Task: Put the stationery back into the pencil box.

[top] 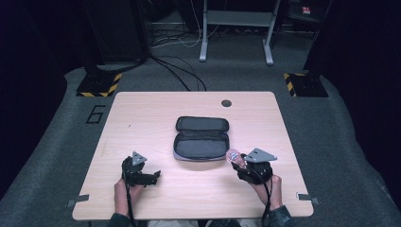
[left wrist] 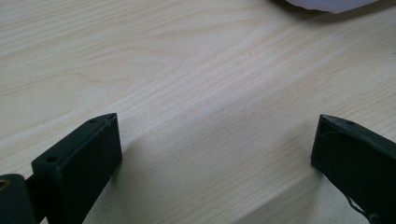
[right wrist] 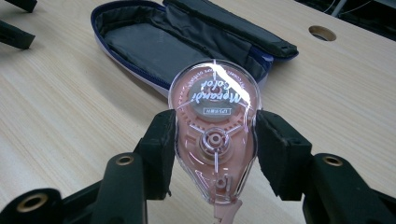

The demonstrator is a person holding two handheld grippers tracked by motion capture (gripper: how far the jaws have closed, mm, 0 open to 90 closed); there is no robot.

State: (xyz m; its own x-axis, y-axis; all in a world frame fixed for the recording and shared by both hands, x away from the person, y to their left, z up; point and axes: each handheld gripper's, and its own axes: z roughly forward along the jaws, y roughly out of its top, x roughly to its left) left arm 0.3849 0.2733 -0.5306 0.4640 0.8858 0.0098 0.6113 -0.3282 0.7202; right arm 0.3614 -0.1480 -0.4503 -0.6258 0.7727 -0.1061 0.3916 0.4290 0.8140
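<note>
An open dark pencil case [top: 202, 139] lies in the middle of the table, its lid folded back; in the right gripper view the pencil case [right wrist: 177, 42] is empty and lies just beyond the jaws. My right gripper [top: 238, 161] is shut on a pink see-through correction tape dispenser [right wrist: 214, 126], held by its sides a little right of the case. The dispenser [top: 234, 157] shows as a pink blob at the gripper's tip. My left gripper [top: 153, 176] rests low over the table at the front left, open, nothing between its jaws [left wrist: 215, 154].
The light wooden table [top: 142, 118] has a round cable hole [top: 226, 103] at its far edge. Beyond the table are cables on the grey floor and the legs of another desk [top: 236, 28]. A white edge of the case [left wrist: 327, 4] shows at the top of the left gripper view.
</note>
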